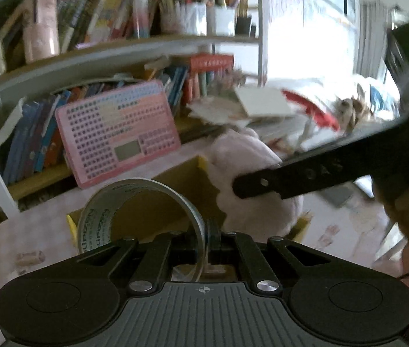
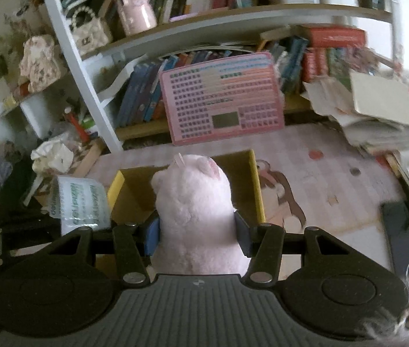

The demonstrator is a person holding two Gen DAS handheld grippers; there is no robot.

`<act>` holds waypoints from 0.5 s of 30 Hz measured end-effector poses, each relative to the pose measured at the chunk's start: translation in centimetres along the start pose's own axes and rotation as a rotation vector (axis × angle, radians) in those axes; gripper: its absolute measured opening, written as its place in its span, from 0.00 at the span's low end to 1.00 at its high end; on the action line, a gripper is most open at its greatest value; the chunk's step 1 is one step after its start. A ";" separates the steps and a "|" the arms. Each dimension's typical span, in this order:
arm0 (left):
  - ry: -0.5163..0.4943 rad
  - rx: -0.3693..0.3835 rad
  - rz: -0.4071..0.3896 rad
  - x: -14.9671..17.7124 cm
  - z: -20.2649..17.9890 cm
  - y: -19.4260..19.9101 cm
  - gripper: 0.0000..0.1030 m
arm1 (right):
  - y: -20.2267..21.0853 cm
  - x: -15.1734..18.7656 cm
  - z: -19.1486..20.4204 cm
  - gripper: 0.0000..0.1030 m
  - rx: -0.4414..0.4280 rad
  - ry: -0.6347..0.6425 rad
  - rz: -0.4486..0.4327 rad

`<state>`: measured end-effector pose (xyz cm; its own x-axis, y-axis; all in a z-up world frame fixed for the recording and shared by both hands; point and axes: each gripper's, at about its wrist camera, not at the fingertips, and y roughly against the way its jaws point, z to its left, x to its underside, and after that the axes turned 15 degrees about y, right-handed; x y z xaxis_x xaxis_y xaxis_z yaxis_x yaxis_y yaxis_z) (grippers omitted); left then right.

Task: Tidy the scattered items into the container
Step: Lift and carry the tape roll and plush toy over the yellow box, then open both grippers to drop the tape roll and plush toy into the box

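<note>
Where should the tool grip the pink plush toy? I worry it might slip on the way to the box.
Grip the plush toy across its soft body below the head, coming from behind, as the right tool does now. The body squashes between the pads, while the wider head above should stop it sliding out over the yellow box.

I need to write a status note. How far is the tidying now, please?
Done: nothing can be seen lying in the cardboard box yet. In hand: the left gripper holds a tape roll and the right gripper holds a pink plush toy, both above the box. Left: put both in; a small cork-like piece lies on the mat.
</note>
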<state>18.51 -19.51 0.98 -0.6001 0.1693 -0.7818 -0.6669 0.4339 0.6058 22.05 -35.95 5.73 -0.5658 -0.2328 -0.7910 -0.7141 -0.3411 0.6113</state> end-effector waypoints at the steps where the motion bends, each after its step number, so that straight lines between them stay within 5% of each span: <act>1: -0.028 -0.016 0.020 0.0 -0.1 -1.0 0.04 | -1.1 -0.3 -0.1 0.48 -0.002 0.027 0.013; 8: -0.094 -0.092 0.187 -0.7 1.3 -8.0 0.05 | -10.0 -1.4 -1.1 0.48 -0.059 0.182 0.169; 15: -0.078 -0.125 0.274 -1.3 2.7 -11.3 0.08 | -14.0 -1.5 -0.8 0.49 -0.090 0.266 0.245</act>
<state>28.00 -22.26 -5.23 -0.7330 0.3342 -0.5925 -0.5366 0.2515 0.8055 33.23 -31.57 -1.71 -0.5799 -0.5421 -0.6081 -0.5254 -0.3216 0.7877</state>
